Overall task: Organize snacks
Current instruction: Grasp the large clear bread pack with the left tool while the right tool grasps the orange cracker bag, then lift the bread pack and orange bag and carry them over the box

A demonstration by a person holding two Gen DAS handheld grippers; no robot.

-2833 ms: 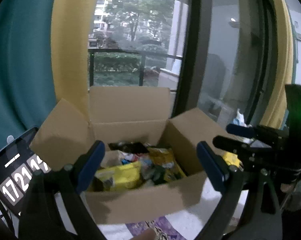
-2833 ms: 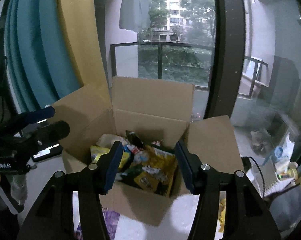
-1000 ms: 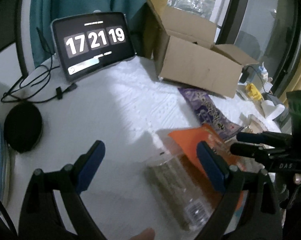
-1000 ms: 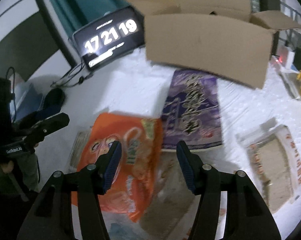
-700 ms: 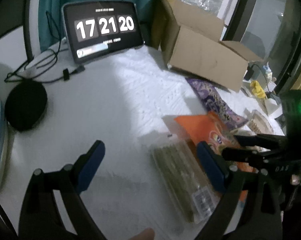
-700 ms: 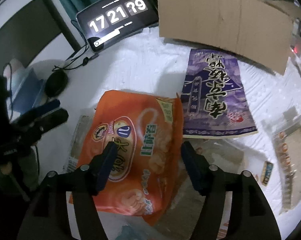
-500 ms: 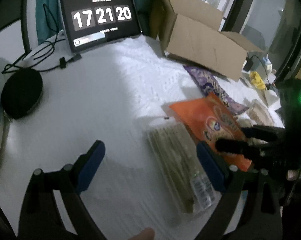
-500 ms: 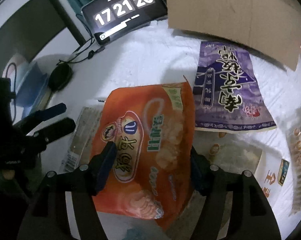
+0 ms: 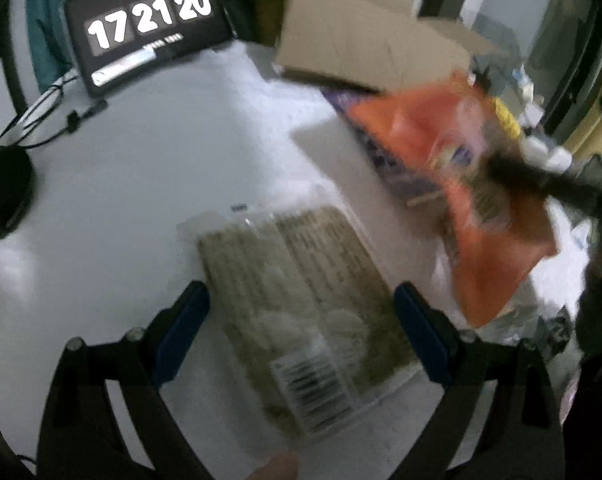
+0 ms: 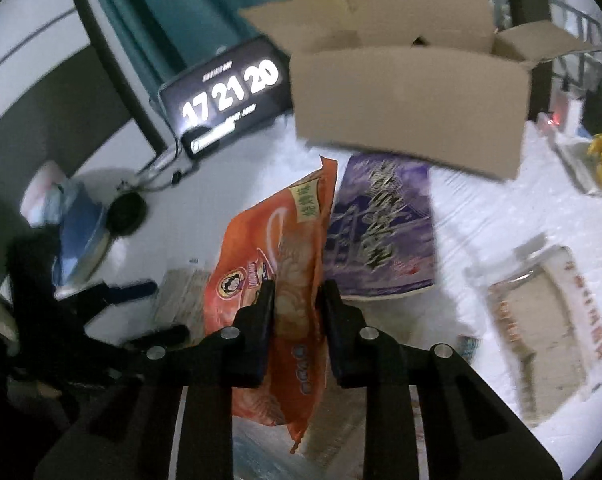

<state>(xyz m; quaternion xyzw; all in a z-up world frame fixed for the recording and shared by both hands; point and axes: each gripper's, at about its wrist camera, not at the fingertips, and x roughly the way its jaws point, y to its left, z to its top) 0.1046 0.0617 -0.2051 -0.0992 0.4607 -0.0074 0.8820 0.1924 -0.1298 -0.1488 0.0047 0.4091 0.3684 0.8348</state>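
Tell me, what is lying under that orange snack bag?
The orange snack bag, pinched in the right gripper, overlaps a purple packet on one side and a clear packet of greenish sticks on the other. What lies directly beneath it is hidden.

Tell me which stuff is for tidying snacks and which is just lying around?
For the job: orange crinkly snack bag, purple flat snack packet, clear packet of greenish sticks, brown cardboard box.

Lying about: black clock screen, round black pad, black cables.

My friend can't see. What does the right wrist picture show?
The right hand-held gripper has just closed on an orange snack bag, lifting it above a white table. Behind lie a purple snack bag and an open cardboard box.
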